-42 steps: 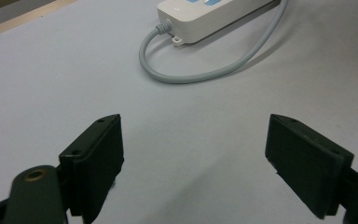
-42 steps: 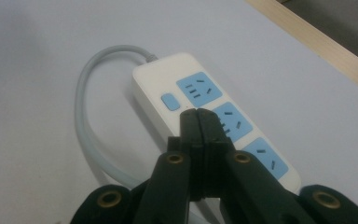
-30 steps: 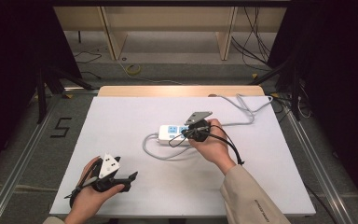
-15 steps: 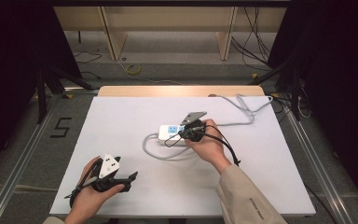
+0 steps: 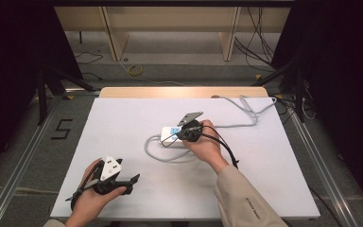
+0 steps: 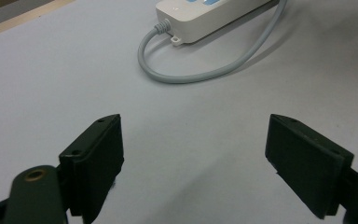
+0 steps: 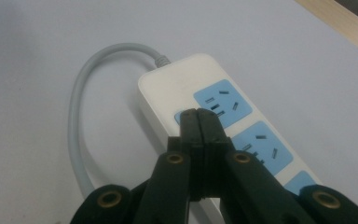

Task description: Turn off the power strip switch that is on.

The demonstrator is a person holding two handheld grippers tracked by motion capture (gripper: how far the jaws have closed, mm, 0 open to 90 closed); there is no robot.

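The white plastic power strip with pale blue socket faces (image 7: pixel 223 121) lies near the middle of the white desk (image 5: pixel 123 123), its grey round cable (image 6: pixel 200 74) looping off its end and trailing towards the far right edge. The right gripper (image 7: pixel 199 122) has its fingers pressed together with nothing between them, the closed tip poised at a small blue button just beside the first socket; whether it touches cannot be told. To do this press well, I judge the tip should come straight down on the button, gently, so the light strip does not skate sideways. The left gripper (image 6: pixel 193 149), fingers wide apart and empty, hovers low at the near left of the desk and could steady the strip. Open desk surrounds the strip; only the cable loop crowds its near side.
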